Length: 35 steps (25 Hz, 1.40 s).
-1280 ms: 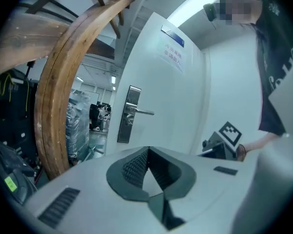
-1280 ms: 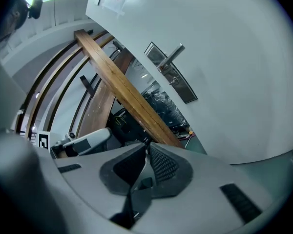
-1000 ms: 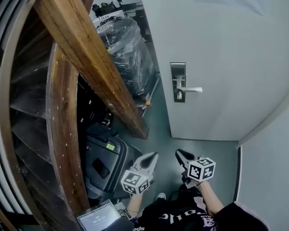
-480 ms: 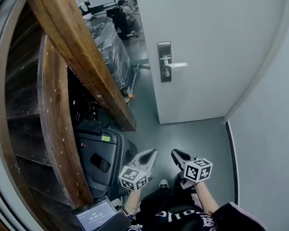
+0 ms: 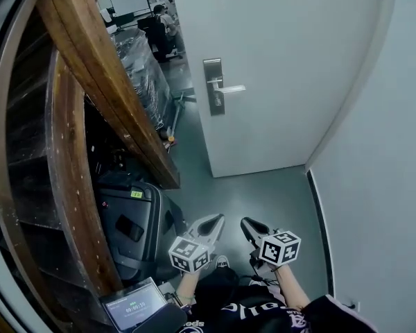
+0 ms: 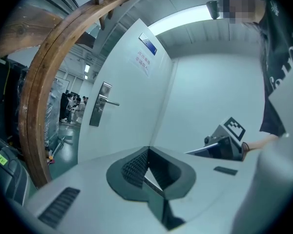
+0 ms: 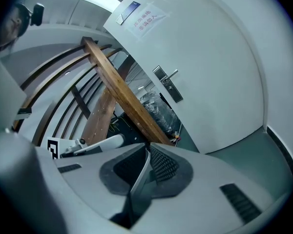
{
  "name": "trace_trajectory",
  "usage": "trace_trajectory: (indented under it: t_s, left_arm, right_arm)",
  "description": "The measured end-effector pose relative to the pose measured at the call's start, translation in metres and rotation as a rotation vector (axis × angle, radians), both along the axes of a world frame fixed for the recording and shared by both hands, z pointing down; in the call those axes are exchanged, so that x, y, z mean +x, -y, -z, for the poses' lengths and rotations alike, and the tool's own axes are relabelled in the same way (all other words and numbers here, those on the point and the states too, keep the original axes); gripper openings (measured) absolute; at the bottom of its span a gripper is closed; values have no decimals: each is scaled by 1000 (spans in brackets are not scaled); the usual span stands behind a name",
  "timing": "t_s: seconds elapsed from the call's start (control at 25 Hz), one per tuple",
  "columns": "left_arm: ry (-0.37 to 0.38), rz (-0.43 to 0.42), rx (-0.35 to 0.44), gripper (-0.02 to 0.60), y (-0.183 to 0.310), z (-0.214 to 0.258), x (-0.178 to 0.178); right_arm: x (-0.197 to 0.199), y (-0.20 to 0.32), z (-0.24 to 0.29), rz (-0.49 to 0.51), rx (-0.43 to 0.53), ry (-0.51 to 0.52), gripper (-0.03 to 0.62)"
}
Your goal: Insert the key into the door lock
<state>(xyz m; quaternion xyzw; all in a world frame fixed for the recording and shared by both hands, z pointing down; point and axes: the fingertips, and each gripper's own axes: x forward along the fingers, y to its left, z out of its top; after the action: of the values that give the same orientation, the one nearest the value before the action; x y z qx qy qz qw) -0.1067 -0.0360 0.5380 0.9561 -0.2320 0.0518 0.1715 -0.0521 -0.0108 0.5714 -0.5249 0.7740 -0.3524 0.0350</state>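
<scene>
The white door (image 5: pixel 263 68) stands shut ahead, with its metal lock plate (image 5: pixel 213 87) and lever handle (image 5: pixel 230 88) on its left side. The lock plate also shows far off in the left gripper view (image 6: pixel 101 104) and the right gripper view (image 7: pixel 167 85). My left gripper (image 5: pixel 215 220) and right gripper (image 5: pixel 245 225) hang low near my body, side by side, well short of the door. The jaws of both are pressed together (image 6: pixel 147 151) (image 7: pixel 147 150). A thin pale edge shows between the right pads; I cannot tell what it is. No key is plainly visible.
A slanting wooden stair beam (image 5: pixel 104 68) and curved rails fill the left. Under them sit a black case (image 5: pixel 128 227) and a plastic-wrapped stack (image 5: pixel 142 64). A small screen (image 5: pixel 132 307) is at bottom left. A white wall (image 5: pixel 381 151) closes the right side; grey floor (image 5: pixel 263 193) leads to the door.
The head view has swung, so the door and lock now sit further left and higher in the picture. Both grippers stay low, shut and side by side.
</scene>
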Motion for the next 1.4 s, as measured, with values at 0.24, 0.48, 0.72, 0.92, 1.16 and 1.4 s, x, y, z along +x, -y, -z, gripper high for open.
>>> trace_trajectory:
  t_s: [0.24,0.48,0.72,0.92,1.16,1.4]
  left_arm:
    - [-1,68,7,5,-58,6,17]
    - [-8,105,-5,5,-134,2,40]
    - [-1,136,-19,5,-190,-4,48]
    - [15,183,-12,5,-216,-7,39]
    - [10,227,-8,5,-230,-5,31]
    - [7,242,4,5,-238,-4,25]
  right_arm:
    - [26,-63,3,28,6,6,41]
    - [36,-129,3,104,8,4,41]
    - [31,-173,1,188,9,2,41]
    - [22,-191,2,238,24,3,41]
    - [20,-203,4,273,33,-12,41]
    - [16,-209,7,284,48,-22,41]
